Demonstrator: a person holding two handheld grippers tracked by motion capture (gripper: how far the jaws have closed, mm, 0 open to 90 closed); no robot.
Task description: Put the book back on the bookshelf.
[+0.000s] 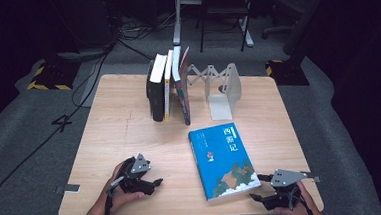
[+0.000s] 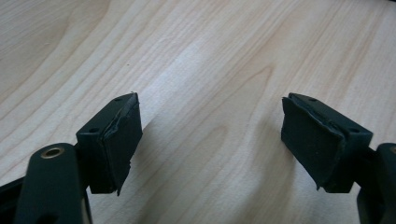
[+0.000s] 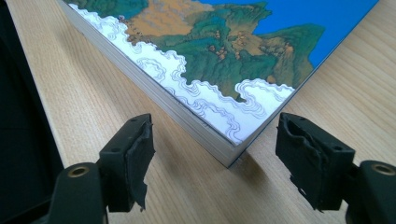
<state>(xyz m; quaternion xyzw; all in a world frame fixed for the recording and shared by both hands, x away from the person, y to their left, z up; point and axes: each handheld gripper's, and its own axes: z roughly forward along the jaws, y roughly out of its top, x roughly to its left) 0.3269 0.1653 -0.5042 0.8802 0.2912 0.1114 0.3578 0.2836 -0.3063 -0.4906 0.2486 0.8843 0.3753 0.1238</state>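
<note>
Straddling the near corner of the blue book (image 3: 224, 60), which lies flat on the table (image 1: 130, 136), the right claw (image 3: 215, 161) stands apart; closing there could skid the book. The left claw (image 2: 210, 140) gapes empty.

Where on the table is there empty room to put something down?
The widest bare wood is the table's left part, between the standing books, the blue book and the left gripper. A narrower strip runs along the right edge, past the white bookend. It is crowded at the back middle and at the near right corner, where the right gripper meets the blue book.
</note>
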